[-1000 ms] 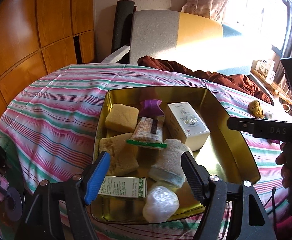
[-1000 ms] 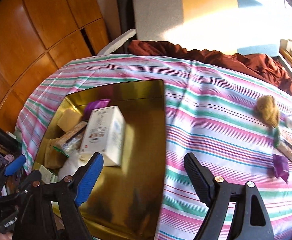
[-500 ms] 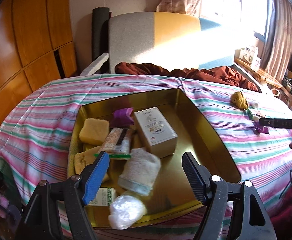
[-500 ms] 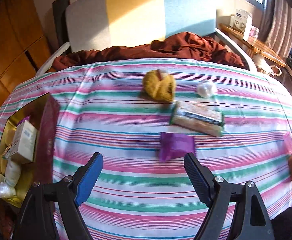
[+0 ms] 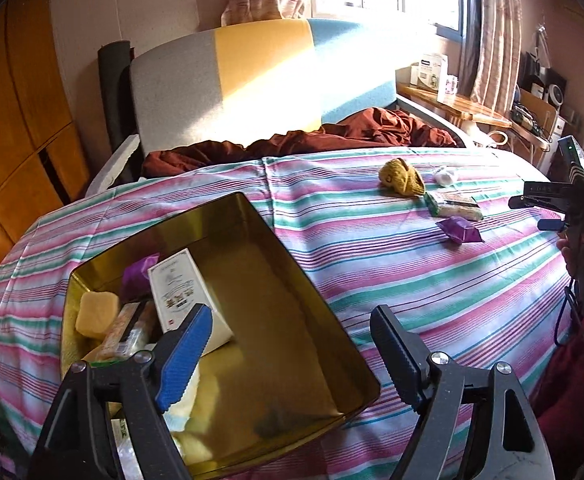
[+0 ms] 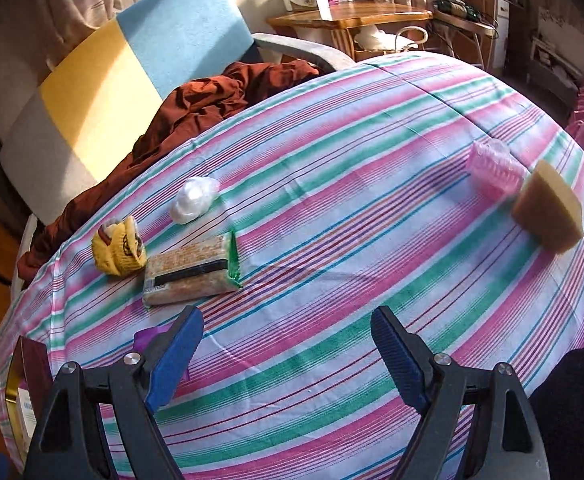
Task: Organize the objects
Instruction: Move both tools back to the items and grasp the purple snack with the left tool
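Left wrist view: the gold tin sits on the striped worktop, a white box, yellow sponge and wrapped snack bar packed in its left side. The left gripper hangs above the tin's near edge, its fingers opening with nothing between them. Right wrist view, left to right: a yellow knitted ball, white ball, snack pack, pink brush and sponge wedge lie on the cloth. The right gripper has fingers opening, empty, over bare cloth.
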`<state>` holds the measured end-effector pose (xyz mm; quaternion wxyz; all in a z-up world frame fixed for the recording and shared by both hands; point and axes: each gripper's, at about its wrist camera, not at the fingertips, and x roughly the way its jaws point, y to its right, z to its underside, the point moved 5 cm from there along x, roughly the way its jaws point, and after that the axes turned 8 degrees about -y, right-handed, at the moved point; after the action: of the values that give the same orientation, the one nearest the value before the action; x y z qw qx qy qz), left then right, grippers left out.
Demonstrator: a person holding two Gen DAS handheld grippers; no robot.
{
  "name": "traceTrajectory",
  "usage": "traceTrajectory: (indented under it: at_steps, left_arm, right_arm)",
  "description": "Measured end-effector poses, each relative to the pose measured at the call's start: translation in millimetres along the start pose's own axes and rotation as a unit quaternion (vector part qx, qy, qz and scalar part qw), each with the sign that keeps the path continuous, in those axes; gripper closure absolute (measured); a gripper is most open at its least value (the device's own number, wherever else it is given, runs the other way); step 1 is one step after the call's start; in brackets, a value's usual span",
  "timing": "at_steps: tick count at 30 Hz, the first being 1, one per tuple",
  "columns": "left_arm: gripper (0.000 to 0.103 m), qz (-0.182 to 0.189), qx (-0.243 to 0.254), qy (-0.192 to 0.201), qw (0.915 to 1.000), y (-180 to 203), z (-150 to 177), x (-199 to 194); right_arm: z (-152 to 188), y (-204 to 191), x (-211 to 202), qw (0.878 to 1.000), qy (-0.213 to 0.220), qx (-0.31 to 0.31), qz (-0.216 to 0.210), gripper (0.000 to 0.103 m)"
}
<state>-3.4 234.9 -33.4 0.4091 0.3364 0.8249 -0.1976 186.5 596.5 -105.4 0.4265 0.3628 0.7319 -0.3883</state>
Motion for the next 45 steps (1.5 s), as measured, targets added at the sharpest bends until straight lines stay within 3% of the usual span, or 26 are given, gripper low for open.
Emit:
traceTrajectory:
  at_steps: [5, 12, 25, 34, 45]
  left_arm:
    - [0.018, 0.017, 0.029, -0.003, 0.9994, 32.5, -11.7, 8.6]
    - [0.013, 0.034, 0.06, -0.011, 0.9976, 64.6, -19.5, 22.1]
    - [0.013, 0.06, 0.114, -0.038, 0.9909, 121.3, -43.8, 61.3]
    - [0.019, 0.115, 0.214, -0.052, 0.9686, 176.2, -73.1, 99.7]
    - [0.019, 0.122, 0.303, -0.065, 0.9429, 221.8, -95.9, 150.6]
  right_arm:
    - [3.8, 4.4, 8.2, 0.999, -0.029, 0.013, -0.012, 0.016]
    - [4.3, 13.8, 8.1, 0.999, -0.031, 0.031, 0.0, 0.016]
    - [3.2, 26.3, 7.2, 0.996, -0.035, 0.072, -0.026, 0.016]
    - [0.8, 27.6, 5.3, 0.995, -0.031, 0.088, -0.047, 0.016]
    - [2.0, 22.1, 11.7, 0.994, -0.047, 0.082, -0.063, 0.016]
